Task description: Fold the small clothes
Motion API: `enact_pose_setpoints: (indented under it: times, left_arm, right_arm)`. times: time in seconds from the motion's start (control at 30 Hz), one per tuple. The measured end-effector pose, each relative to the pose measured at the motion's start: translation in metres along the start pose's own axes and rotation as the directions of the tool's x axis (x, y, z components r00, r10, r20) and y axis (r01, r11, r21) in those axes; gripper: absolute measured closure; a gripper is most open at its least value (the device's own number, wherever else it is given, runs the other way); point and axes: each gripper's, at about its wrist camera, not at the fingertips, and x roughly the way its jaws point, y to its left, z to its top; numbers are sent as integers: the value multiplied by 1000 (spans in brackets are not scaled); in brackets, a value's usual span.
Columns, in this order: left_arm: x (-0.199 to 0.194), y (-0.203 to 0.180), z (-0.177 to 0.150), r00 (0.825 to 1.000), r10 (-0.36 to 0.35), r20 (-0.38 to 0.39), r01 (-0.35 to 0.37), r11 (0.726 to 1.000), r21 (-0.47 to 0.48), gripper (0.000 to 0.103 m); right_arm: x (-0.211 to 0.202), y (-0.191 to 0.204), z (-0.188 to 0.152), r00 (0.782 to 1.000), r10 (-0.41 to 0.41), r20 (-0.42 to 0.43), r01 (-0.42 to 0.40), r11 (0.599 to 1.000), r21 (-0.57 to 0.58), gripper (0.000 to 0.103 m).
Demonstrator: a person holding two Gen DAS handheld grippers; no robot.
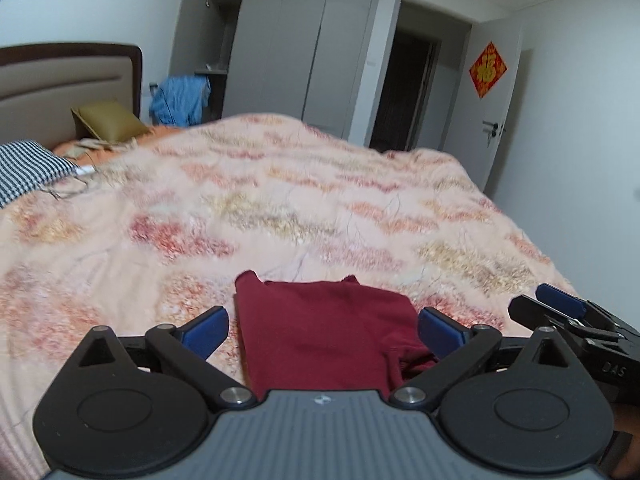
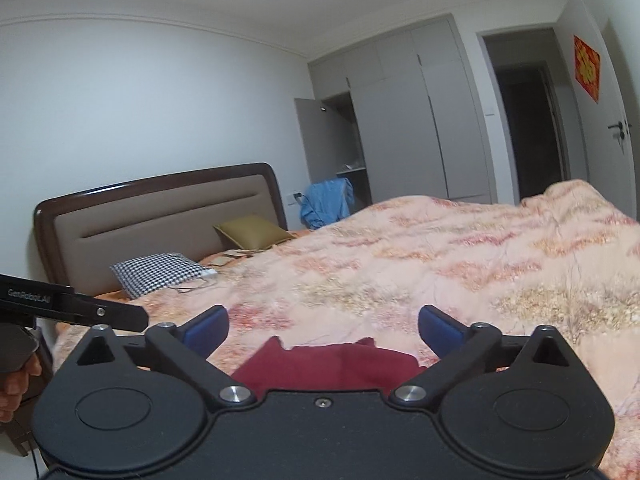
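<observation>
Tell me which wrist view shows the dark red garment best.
The left wrist view: the dark red garment lies folded on the bedspread, with its top edge, both sides and a bunched right corner visible. The right wrist view shows only a low strip of its far edge, the rest hidden behind that gripper's body.

My left wrist camera looks low across the bed (image 1: 280, 200) toward the wardrobe (image 1: 304, 40) and doorway (image 1: 404, 92). My right one faces the headboard (image 2: 160, 216). Both sit close above the folded maroon garment (image 1: 324, 328) and share it.
</observation>
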Motion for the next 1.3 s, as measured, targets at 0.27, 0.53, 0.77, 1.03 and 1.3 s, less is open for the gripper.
enact_pose_setpoints:
  times: [0.27,0.53,0.77,1.03,1.3]
  left_arm:
    - [-67,-4,-45,996,60,65,-59,998,-17,0]
    - [-107,1,-116,992,109,61,-106,993,-48,0]
    - [-119,13,-157,988,151,36,-149,987,-64,0]
    - [-122,18,-172,986,167,16,-165,984,-72,0]
    - [-120,17,-175,987,159,2,-159,985,-74,0]
  right_arm:
    - [-68,41,-15,1000,1,-20,-1,1000,5,1]
    - [-116,65,-71,997,-59,-48,59,998,1,1]
    - [-134,69,-106,990,-126,-63,125,992,-20,1]
    - [-135,68,-114,987,-136,-91,136,991,3,1]
    - [-131,68,-114,986,-134,-103,135,991,-1,1]
